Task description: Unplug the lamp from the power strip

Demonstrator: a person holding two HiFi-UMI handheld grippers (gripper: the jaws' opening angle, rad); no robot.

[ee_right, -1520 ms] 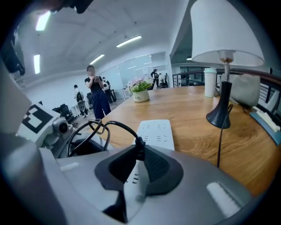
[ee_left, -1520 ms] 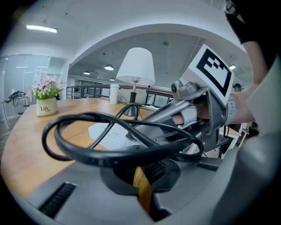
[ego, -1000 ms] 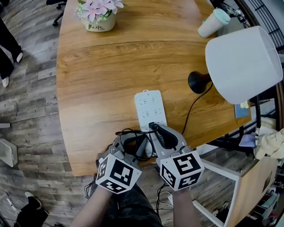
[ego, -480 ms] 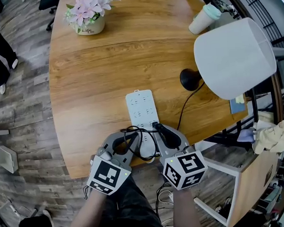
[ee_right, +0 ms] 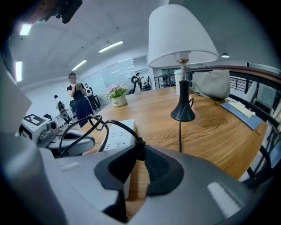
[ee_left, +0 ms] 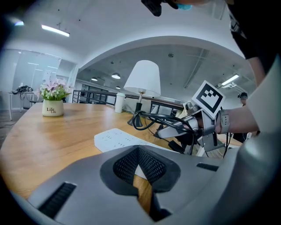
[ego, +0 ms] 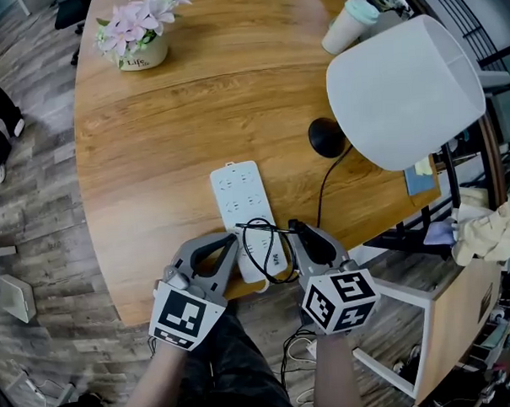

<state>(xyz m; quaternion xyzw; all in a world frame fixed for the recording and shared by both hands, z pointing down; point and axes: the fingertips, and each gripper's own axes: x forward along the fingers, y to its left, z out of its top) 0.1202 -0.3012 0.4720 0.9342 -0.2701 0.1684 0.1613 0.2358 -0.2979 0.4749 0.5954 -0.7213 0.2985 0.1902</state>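
The lamp has a white shade and a black base at the table's right. Its black cord runs to my right gripper, which is shut on the lamp's plug. The plug hangs just off the right edge of the white power strip, clear of its sockets, with a loop of cord draped over the strip's near end. My left gripper is shut with nothing in it. Its tips rest at the strip's near left edge, and the strip shows beyond its pads.
A flower pot stands at the far left of the wooden table, and a paper cup at the far right. The table's near edge lies under my grippers. A white frame and a cloth sit to the right.
My right gripper has drawn the plug out of the strip's near socket and off to the right, lifting the cord loop. The left gripper stayed at the strip's near end.
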